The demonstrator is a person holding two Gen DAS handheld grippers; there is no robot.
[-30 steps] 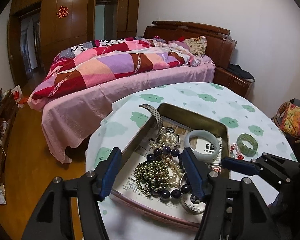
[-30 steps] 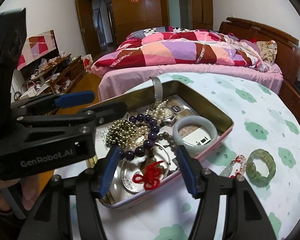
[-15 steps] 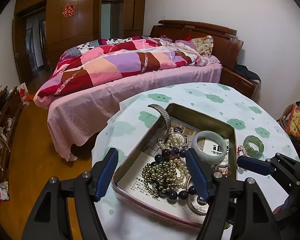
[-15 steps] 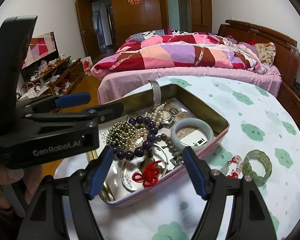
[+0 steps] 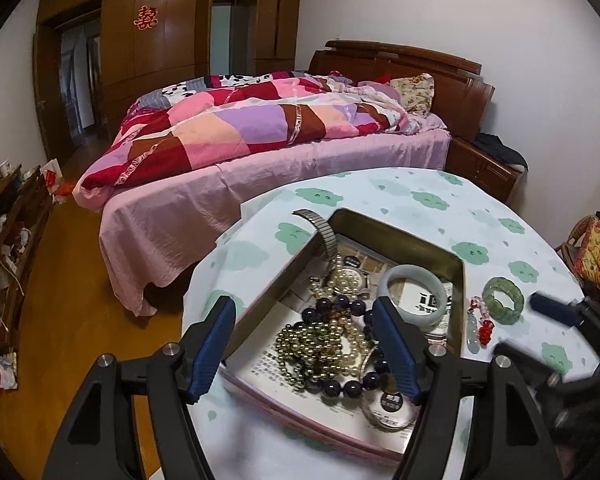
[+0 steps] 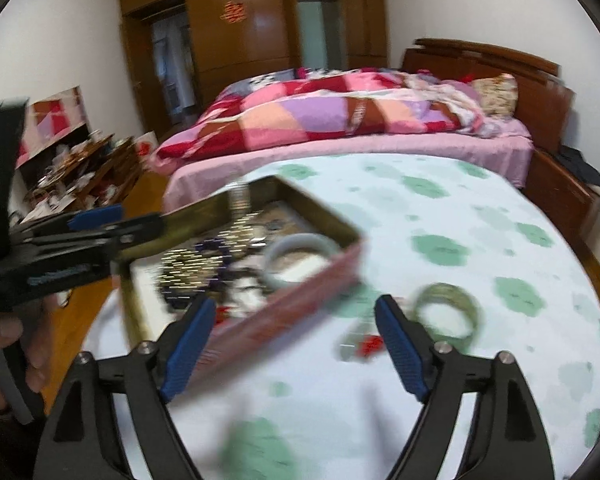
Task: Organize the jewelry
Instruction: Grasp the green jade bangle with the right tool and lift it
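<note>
A pink metal tin stands open on the round table. It holds bead necklaces, a watch with a metal band and a pale jade bangle. A green bead bracelet and a red-and-white charm lie on the cloth to the right of the tin. My left gripper is open and empty over the tin's near end. My right gripper is open and empty near the tin's right corner, beside the charm; its view is blurred.
The table wears a white cloth with green cloud prints. A bed with a patchwork quilt stands close behind it. A cluttered low shelf lines the left wall. A wicker chair with a cushion is at the right.
Both grippers have pulled back and risen a little. The right gripper has swung right, from over the tin toward the charm and green bracelet, and is moving fast. Both stay open.
</note>
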